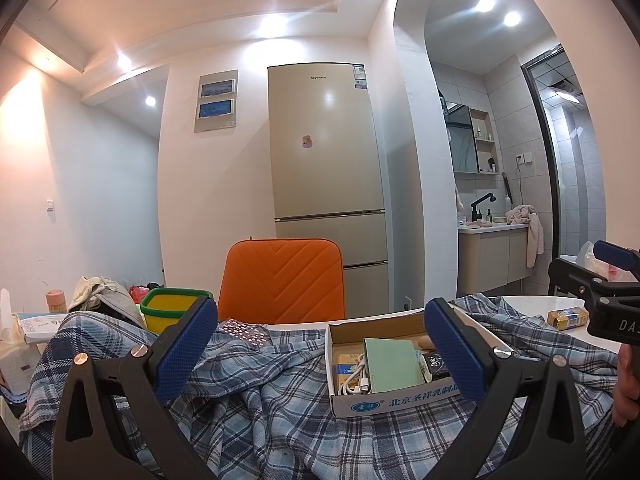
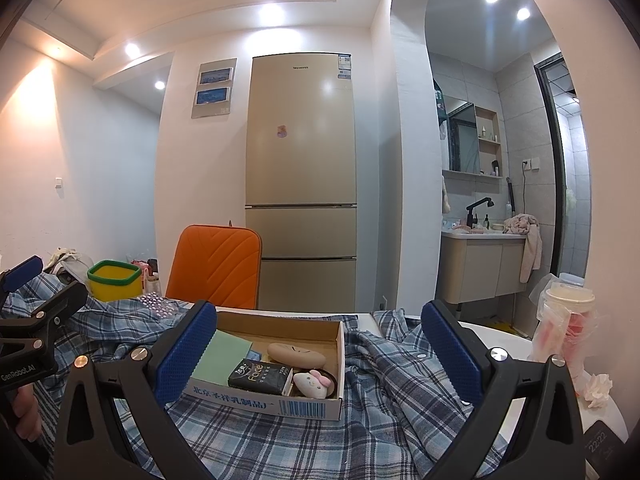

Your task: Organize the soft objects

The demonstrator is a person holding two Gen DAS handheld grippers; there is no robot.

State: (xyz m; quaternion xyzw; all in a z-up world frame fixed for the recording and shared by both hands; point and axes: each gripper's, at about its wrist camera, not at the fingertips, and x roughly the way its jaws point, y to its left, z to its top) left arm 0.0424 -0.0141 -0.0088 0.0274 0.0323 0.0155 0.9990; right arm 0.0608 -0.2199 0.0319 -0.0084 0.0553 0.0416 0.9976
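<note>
Gaping wide, the blue-padded fingers [image 1: 186, 348] of the left gripper [image 1: 320, 350] hang over a blue plaid shirt [image 1: 256, 396] spread in folds across a white table [image 1: 532, 305], pinching nothing. The right gripper [image 2: 320, 350] stands the same way in its own view, fingers [image 2: 450, 350] spread with nothing between them, above the same rumpled cloth. Between both pairs of fingers, on top of the shirt, sits a shallow cardboard box [image 2: 276, 402] printed with Chinese lettering; it holds a green card [image 2: 222, 354], a black packet marked "face" [image 2: 260, 376], a tan oblong piece [image 2: 296, 354] and a small white plush toy with a pink bow [image 2: 312, 384]. A white cable [image 1: 356, 378] lies coiled in the box in the left view. A sheet of shiny studs [image 1: 244, 330] rests on the shirt's far edge, near a yellow bin with a green rim [image 1: 170, 306]. An orange chair [image 1: 282, 280] stands behind the table, a beige refrigerator [image 1: 326, 168] beyond it. A lidded cup wrapped in plastic [image 2: 566, 320] stands on the table's right side, crumpled tissue [image 2: 598, 388] beside it.
</note>
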